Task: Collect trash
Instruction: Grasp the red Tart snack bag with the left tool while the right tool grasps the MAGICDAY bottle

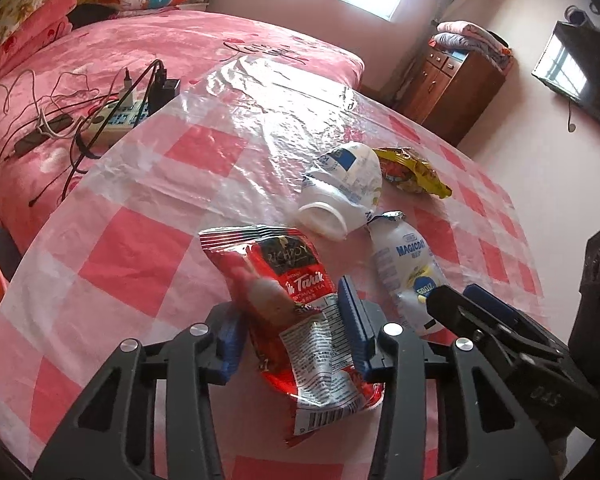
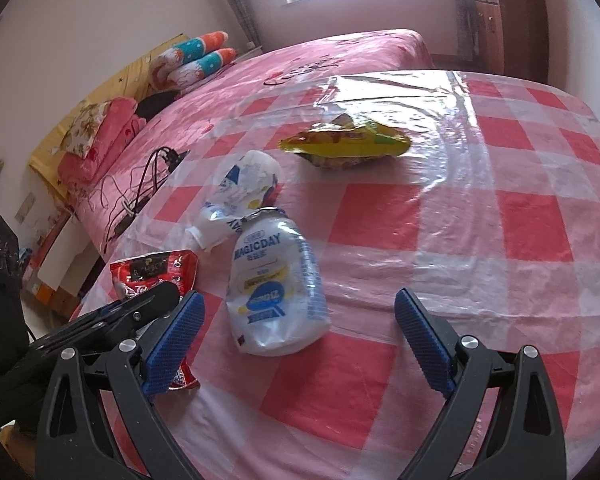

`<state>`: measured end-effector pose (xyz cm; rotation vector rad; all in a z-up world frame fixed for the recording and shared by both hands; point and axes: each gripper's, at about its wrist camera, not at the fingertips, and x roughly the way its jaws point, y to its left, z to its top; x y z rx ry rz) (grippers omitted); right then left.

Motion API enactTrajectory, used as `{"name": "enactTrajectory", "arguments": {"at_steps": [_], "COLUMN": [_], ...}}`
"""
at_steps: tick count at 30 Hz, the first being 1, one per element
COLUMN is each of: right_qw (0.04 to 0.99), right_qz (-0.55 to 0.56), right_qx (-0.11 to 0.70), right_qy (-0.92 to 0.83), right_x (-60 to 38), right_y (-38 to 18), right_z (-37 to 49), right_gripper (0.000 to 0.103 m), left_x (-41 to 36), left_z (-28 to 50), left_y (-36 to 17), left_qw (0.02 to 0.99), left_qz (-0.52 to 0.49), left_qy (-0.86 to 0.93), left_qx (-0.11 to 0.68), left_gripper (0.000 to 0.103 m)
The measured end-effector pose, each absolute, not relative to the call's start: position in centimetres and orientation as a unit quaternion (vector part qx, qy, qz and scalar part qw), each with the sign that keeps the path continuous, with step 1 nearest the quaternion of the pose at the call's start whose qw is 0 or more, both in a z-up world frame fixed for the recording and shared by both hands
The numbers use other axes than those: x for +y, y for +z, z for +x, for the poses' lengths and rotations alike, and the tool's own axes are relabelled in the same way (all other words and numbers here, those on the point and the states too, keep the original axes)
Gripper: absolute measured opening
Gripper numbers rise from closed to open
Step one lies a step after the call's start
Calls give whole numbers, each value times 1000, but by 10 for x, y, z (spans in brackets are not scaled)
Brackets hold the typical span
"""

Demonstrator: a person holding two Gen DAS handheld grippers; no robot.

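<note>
Gripping is the step in hand: the red packet (image 1: pixel 296 316) lies on the table's (image 1: pixel 140 256) near edge between the pads of the left gripper (image 1: pixel 294 334), whose jaws stand narrowed around it. The right pad (image 1: pixel 354 330) looks pressed against the packet's side; whether the left pad bites yet I cannot tell, as the packet is blurred there. The next move, I judge, calls for a firm pinch on the crinkly foil and a lift clear of the cloth without dragging the plastic cover.

Just beside it to the right lies a white pouch (image 2: pixel 276 280), flattened, with the right gripper (image 2: pixel 300 336) poised over its lower end, jaws spread wide and empty, the pouch partly between them but untouched. That pick looks next, and the two grippers sit close enough to bump.

Beyond, a crumpled white cup (image 1: pixel 342 192) touches the pouch's top, and a yellow wrapper (image 2: pixel 346 144) lies farther back. No bin shows in either view.

Past the table are a pink bed (image 1: pixel 180 40), a power strip (image 1: pixel 116 118) with tangled cables, and a cabinet (image 1: pixel 452 88).
</note>
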<state>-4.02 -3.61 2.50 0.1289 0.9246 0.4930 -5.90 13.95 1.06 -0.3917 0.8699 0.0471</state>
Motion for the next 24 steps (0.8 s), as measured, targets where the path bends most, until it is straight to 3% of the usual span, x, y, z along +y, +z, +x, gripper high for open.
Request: {"name": "enactTrajectory", "arguments": {"at_steps": [17,19,24], "right_qw": [866,869,871], "right_qz": [-36,-46,-80], "right_qx": [446,444,440], "right_qy": [223,215,201], "right_x": [5,6,16], "right_y": [21,20,19], "right_z": [-35,-35,-37], "right_gripper": [94,85,75], "left_x": [173,176,182], "left_z": [-74,-76,-79], "left_y": [15,15,15], "left_qw": [887,887,887], "left_qz": [-214,-214,-216], "left_qy": [14,13,9], "left_qx": [409,409,408], "left_gripper": [39,39,39]}}
